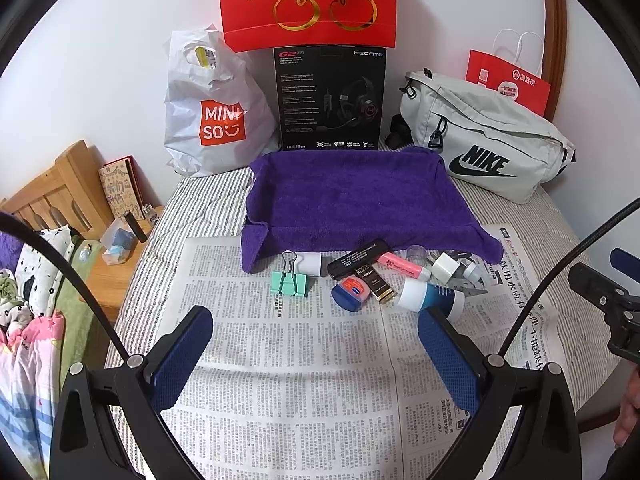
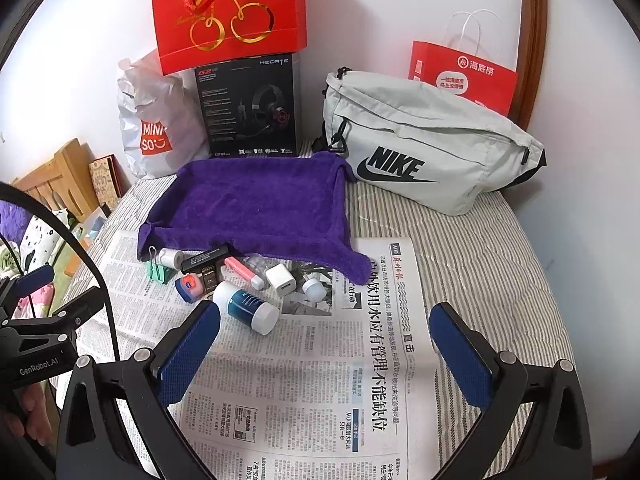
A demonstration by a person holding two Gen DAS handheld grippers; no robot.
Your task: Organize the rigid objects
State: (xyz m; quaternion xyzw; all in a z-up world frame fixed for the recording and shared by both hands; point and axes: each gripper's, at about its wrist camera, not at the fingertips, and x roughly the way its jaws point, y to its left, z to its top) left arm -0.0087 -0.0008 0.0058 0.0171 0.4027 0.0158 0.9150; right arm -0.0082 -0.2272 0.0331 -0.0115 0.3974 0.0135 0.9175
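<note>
I see a bed [image 1: 192,208] with a striped cover, and a newspaper [image 1: 304,360] spread across its near half. Against the far wall stand a white sack [image 1: 208,120], a black box [image 1: 330,100] with a red bag [image 1: 308,4] on top of it, a grey pouch [image 2: 424,148] lying on its side, and a smaller red bag [image 2: 464,76] behind the pouch. In front of the box lies a purple towel [image 1: 352,200], shaped into a shallow tray, its near edge overlapping the newspaper.

The things I am to sort sit in a tight cluster on the newspaper, just at the towel's near edge. The bottle [image 2: 246,307], blue with white ends, lies on its side nearest me. Beside it are a white charger [image 2: 281,279], a pink marker [image 2: 244,271], a black stick [image 1: 358,258], a dark carton [image 1: 374,282], a blue tin [image 1: 348,292], a green clip [image 1: 289,282], a white roll [image 1: 310,264] and a small white-capped vial [image 2: 313,287].

My left hand-held gripper [image 1: 316,330] hangs released over bare newspaper, short of the clip and tin, grasping nothing. My right hand-held gripper [image 2: 324,320] is likewise spread wide and empty, its left finger [image 2: 188,356] near the bottle without touching it.
</note>
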